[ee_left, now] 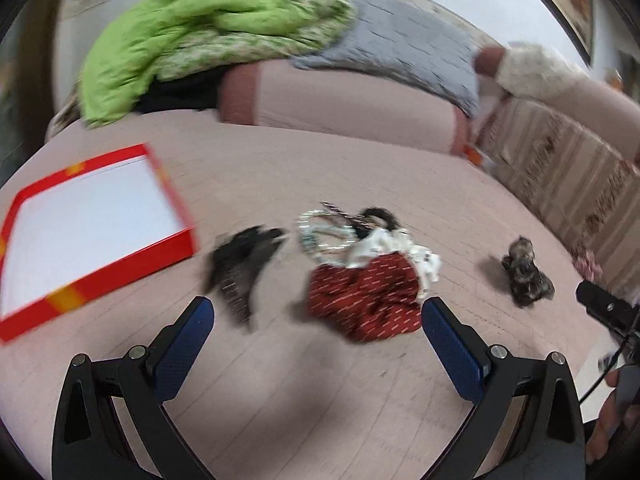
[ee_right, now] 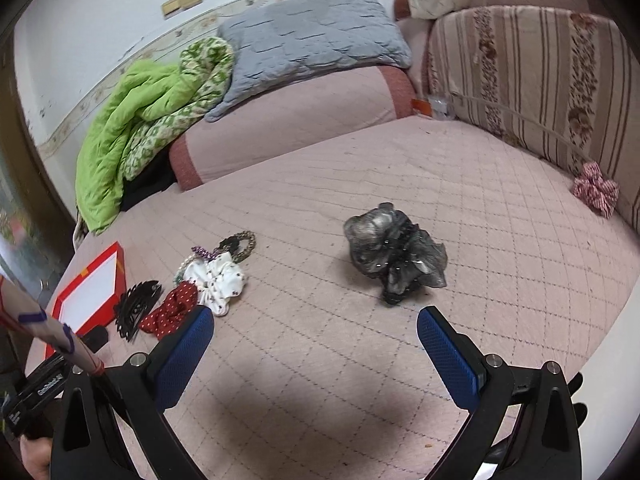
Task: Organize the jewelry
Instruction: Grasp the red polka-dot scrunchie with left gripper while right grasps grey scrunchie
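Observation:
A red box with a white inside (ee_left: 92, 224) lies on the pink bed at the left; it also shows in the right wrist view (ee_right: 94, 292). A dark red dotted scrunchie (ee_left: 366, 296) lies just past my open, empty left gripper (ee_left: 316, 320). A white scrunchie (ee_left: 394, 250), bracelets (ee_left: 324, 232) and a black hair clip (ee_left: 240, 264) lie around it. A grey-black scrunchie (ee_right: 394, 248) lies a little beyond my open, empty right gripper (ee_right: 314, 326); it also shows in the left wrist view (ee_left: 526, 272).
A striped red-white scrunchie (ee_right: 596, 192) lies by the striped cushion (ee_right: 540, 80) at the right. A pink bolster (ee_right: 292, 120), a grey pillow (ee_right: 312, 36) and a green blanket (ee_right: 140, 120) lie at the back. The bed edge (ee_right: 624, 320) runs at the right.

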A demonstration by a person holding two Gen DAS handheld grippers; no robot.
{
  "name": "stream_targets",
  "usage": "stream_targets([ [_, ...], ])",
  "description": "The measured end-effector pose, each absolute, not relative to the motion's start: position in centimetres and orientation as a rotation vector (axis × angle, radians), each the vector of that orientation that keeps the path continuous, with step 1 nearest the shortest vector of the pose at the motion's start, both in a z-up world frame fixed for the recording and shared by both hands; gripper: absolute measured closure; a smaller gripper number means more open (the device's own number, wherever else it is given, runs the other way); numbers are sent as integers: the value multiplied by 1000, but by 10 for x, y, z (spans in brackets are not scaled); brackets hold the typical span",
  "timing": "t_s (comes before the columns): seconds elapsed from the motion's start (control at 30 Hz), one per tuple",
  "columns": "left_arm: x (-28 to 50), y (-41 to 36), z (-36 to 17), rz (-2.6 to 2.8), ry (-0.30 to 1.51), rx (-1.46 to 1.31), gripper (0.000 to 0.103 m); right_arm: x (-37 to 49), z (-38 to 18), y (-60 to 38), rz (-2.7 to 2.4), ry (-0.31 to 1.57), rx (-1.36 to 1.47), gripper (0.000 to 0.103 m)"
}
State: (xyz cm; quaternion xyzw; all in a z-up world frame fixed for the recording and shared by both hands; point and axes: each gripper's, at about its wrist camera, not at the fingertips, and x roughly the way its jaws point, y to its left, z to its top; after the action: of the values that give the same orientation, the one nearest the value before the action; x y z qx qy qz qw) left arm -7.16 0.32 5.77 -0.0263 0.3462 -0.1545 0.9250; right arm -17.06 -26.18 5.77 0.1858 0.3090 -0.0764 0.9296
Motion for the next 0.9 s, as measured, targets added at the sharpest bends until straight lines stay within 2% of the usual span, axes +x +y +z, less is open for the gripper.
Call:
stream_targets([
  [0.13, -43, -28, 41, -336, 773, 20, 1, -171, 54, -279, -192, 632, 439, 0],
  [0.2, -34, -34, 31, -343, 802, 29, 7, -173, 52, -293, -229, 625, 482, 0],
  [0.27, -26, -39, 22, -336, 832, 53, 34, -171, 47, -306, -257, 635, 518, 0],
  [0.33, -18, -43, 13, -356, 869, 64, 52, -165, 41, -320, -297, 661, 548, 0],
  [0.4, -16, -46, 9, -375, 879, 62, 54, -157, 34, -335, -315, 687, 600, 0],
  [0.57, -17, -46, 7, -402, 870, 61, 66, -134, 28, -348, -322, 715, 626, 0],
  [0.9, -15, -43, 8, -410, 875, 40, 67, -87, 4, -371, -328, 799, 711, 0],
])
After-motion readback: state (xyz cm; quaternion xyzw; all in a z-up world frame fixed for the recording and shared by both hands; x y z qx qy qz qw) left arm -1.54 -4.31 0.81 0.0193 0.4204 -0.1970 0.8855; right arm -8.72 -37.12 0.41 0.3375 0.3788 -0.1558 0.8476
